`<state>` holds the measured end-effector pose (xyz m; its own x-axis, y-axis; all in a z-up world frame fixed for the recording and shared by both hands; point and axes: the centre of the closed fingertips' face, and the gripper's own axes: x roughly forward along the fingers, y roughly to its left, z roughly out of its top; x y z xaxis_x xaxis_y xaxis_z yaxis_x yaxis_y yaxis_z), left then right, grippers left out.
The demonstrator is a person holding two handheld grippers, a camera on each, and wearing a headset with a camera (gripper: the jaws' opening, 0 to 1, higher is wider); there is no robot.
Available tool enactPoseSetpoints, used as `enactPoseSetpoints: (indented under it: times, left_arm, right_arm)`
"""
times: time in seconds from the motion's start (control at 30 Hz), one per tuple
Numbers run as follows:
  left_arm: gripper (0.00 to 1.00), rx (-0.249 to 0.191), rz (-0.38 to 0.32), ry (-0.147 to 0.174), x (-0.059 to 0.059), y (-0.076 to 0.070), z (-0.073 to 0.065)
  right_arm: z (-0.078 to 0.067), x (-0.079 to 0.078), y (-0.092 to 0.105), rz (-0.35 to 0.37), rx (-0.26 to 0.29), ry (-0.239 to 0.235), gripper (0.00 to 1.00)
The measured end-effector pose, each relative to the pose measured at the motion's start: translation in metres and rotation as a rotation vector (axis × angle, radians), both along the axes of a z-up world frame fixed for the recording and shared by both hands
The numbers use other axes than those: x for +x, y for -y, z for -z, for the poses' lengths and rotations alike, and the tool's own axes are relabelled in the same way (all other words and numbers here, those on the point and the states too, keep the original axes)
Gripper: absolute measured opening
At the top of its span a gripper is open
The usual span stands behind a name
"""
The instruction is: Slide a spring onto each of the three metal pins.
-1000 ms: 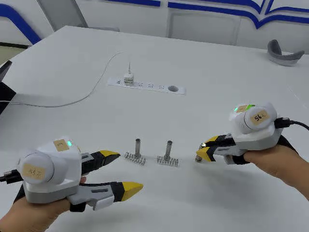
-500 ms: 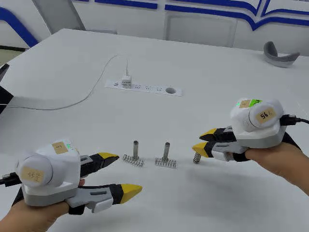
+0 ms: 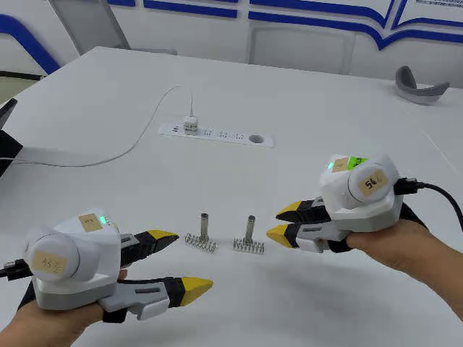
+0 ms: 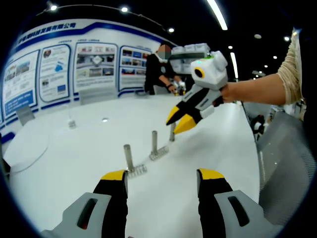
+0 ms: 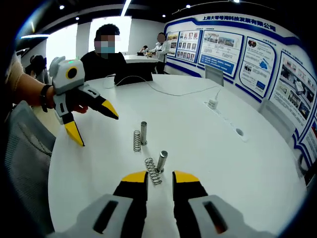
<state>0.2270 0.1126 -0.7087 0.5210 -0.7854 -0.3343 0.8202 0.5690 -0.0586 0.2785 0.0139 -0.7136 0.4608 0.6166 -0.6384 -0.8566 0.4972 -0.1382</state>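
Two bare metal pins (image 3: 204,223) (image 3: 250,225) stand upright on the white table (image 3: 311,123). A spring (image 3: 200,242) lies flat at the foot of the left pin and another spring (image 3: 249,246) at the foot of the middle one. My right gripper (image 3: 282,223) hovers just right of the middle pin, its jaws slightly apart with nothing between them. In the left gripper view a third pin (image 4: 172,132) stands behind the right gripper (image 4: 179,119). My left gripper (image 3: 181,260) sits near the front left, wide open and holding nothing. The right gripper view has the middle pin (image 5: 161,161) just ahead of the right gripper (image 5: 160,177).
A white power strip (image 3: 217,134) with a plug and cable lies at mid-table. A grey curved object (image 3: 419,81) rests at the far right. People (image 5: 106,54) are beyond the table's far side. The table's front edge is close to the left gripper (image 5: 94,125).
My right gripper has let go of the third pin with its spring and moved left toward the middle pin, now covering the third pin in the head view. The left gripper stayed put.
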Motion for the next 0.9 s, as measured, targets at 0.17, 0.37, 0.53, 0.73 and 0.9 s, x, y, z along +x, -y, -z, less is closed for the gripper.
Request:
enactPoseSetpoints:
  times: [0.17, 0.37, 0.53, 0.73, 0.9]
  left_arm:
    - [0.57, -0.001, -0.001, -0.001, 0.0, 0.0, 0.001]
    - [0.57, 0.001, -0.001, -0.004, 0.001, 0.0, 0.002]
    - [0.57, 0.001, -0.002, -0.007, 0.001, 0.0, 0.004]
    - [0.56, 0.001, -0.001, -0.01, 0.0, 0.0, 0.005]
    - [0.56, 0.0, 0.0, -0.01, 0.0, 0.0, 0.005]
  right_arm:
    - [0.017, -0.002, -0.007, -0.024, -0.039, -0.024, 0.19]
    - [0.029, 0.002, -0.01, -0.029, -0.064, -0.047, 0.19]
    - [0.036, 0.003, -0.012, -0.035, -0.091, -0.053, 0.18]
    - [0.044, 0.003, -0.013, -0.039, -0.139, -0.052, 0.18]
    - [0.048, 0.003, -0.01, -0.035, -0.151, -0.067, 0.18]
